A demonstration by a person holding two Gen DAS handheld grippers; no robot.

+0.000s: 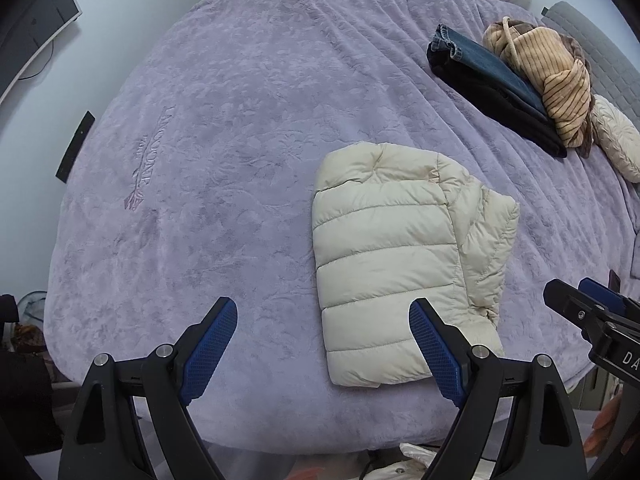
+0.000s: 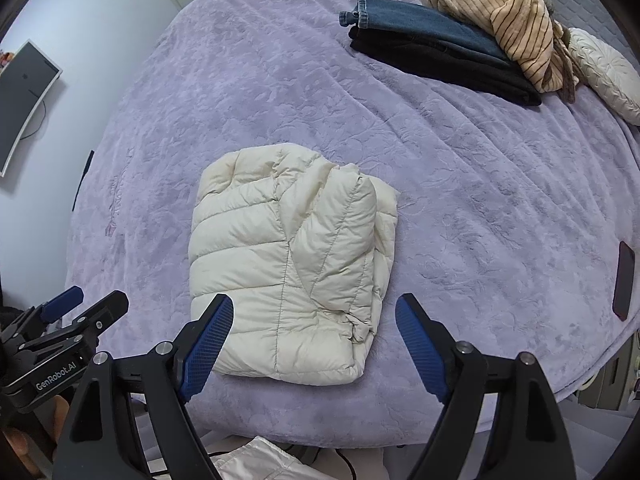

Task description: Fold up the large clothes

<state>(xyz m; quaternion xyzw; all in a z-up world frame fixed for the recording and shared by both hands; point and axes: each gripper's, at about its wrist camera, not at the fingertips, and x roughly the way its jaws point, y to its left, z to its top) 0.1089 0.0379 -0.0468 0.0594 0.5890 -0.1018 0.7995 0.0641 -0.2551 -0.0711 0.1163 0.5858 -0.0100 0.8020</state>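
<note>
Blue-padded fingers (image 1: pixel 218 344) of left gripper (image 1: pixel 323 346) seen spread wide, nothing held, poised above near edge of bed (image 1: pixel 200 160). Right gripper (image 2: pixel 314 344) likewise spread, empty; its tip alone seen in left view, rest cut off. Folded cream puffer jacket (image 2: pixel 288 264) laid flat near bed's near edge, free of both grippers. Folded jeans (image 2: pixel 424 28) stacked on dark garment, striped garment (image 2: pixel 504 12) bunched alongside, toward far right corner. Dark phone (image 2: pixel 624 280) at right edge, partly cut off. Lavender embossed cover; lettering hard to read.
</note>
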